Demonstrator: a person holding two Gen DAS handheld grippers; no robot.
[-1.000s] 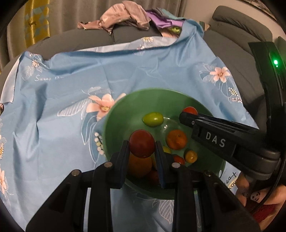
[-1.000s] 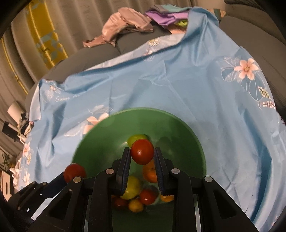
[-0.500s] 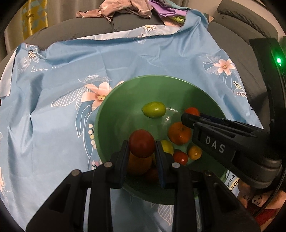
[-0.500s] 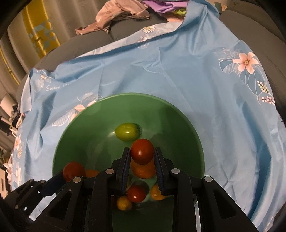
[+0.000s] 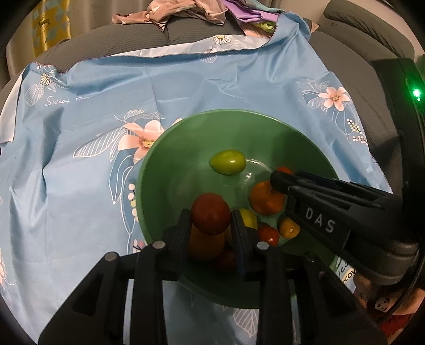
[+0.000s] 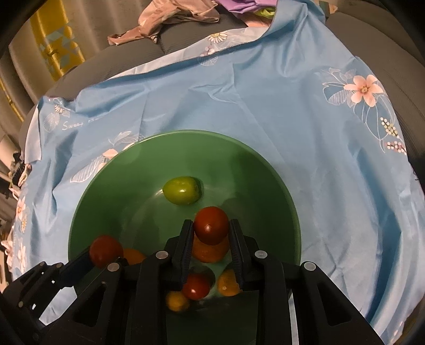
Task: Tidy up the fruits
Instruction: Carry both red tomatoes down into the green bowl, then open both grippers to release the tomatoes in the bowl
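Fruit mostly sits inside the green bowl (image 6: pixel 87 212), which rests on the blue flowered cloth (image 6: pixel 279 111) spread over a grey sofa (image 5: pixel 353 53). I hold one gripper in each hand, both angled down over the bowl. My left gripper (image 5: pixel 211 216) has a dark red tomato (image 5: pixel 210 213) between its fingertips; its jaws have just been opening a little, yet in the left wrist view the pads seem to touch the tomato on both sides, so I log it as gripped, loosely. My right gripper (image 6: pixel 211 228) is clamped on a second red tomato (image 6: pixel 211 225), pads pressed against both flanks, above the bowl's inner floor. In the left wrist view the right gripper enters from the right, its tip over the large orange fruit (image 5: pixel 267 197). On the bowl floor: a green oval fruit (image 6: pixel 181 190) alone toward the far side, well apart from the rest; nearer me, the large orange fruit, a small red tomato (image 6: pixel 196 286), a small orange one (image 6: pixel 228 282) and a small yellow one (image 6: pixel 176 301), clustered close together. Crumpled clothes (image 5: pixel 170 10) lie on the sofa beyond the cloth's far edge. No fruit shows on the cloth itself.
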